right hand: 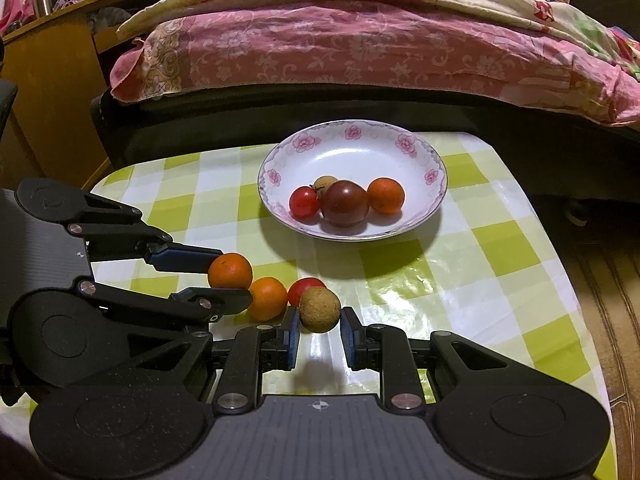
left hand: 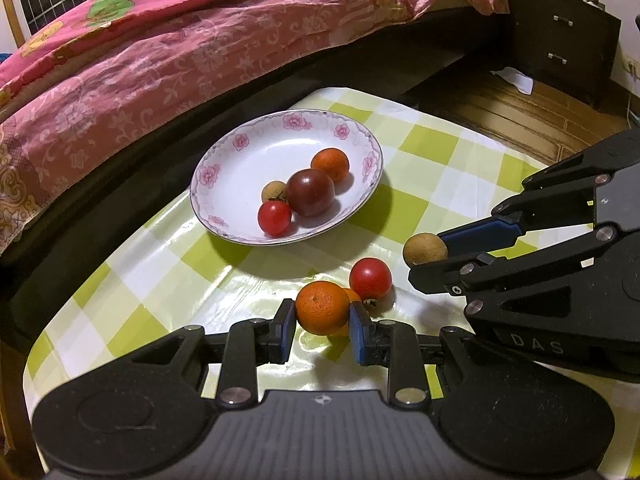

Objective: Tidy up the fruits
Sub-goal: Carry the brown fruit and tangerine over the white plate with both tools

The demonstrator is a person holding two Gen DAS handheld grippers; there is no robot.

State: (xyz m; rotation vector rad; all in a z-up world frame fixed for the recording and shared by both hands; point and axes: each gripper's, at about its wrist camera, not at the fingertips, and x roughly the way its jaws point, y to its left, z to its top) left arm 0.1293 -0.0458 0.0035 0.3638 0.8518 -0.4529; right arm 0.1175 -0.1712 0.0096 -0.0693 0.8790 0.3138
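Note:
My left gripper [left hand: 322, 316] is shut on a small orange [left hand: 322, 307], seen also in the right wrist view [right hand: 230, 271]. My right gripper [right hand: 319, 322] is shut on a brown longan [right hand: 320, 309], which also shows in the left wrist view [left hand: 425, 249]. A second orange [right hand: 268, 298] and a red cherry tomato [left hand: 370, 279] lie on the table between them. The white floral plate [left hand: 224, 176] holds an orange [left hand: 330, 165], a dark tomato [left hand: 311, 192], a red cherry tomato [left hand: 274, 217] and a longan [left hand: 272, 191].
The table [right hand: 500, 280] has a green and white checked cover. A bed with a pink quilt [right hand: 360, 48] runs along the far edge. A dark drawer cabinet [left hand: 560, 40] stands at the right, a wooden cabinet [right hand: 48, 92] at the left.

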